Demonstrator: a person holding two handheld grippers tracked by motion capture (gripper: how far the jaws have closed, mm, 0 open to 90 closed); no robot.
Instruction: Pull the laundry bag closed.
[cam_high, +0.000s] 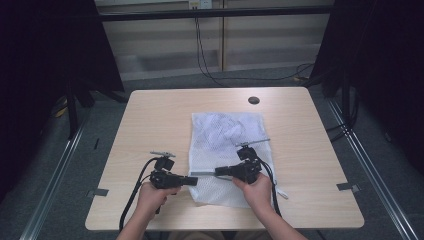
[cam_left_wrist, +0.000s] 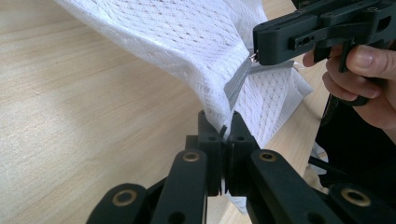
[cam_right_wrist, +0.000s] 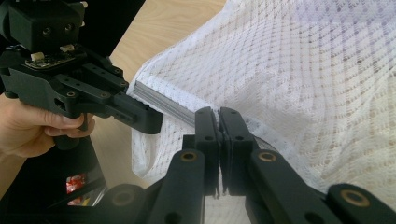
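A white mesh bag (cam_high: 227, 135) lies flat on the wooden table (cam_high: 150, 125), with a grey zipper (cam_high: 202, 173) along its near left part. My left gripper (cam_high: 194, 180) is shut on the bag's left edge by the zipper's end; in the left gripper view the mesh bag (cam_left_wrist: 187, 42) is pinched between its closed jaws (cam_left_wrist: 226, 122). My right gripper (cam_high: 218, 172) faces it from the right, shut on the zipper's other end. In the right gripper view the grey zipper (cam_right_wrist: 163, 100) runs into my right gripper (cam_right_wrist: 218, 114). The fabric between them is lifted a little.
A small dark round disc (cam_high: 254, 100) sits near the table's far edge. Black cables (cam_high: 205, 60) hang behind the table, and dark curtains stand at both sides. Bare tabletop lies left and right of the bag.
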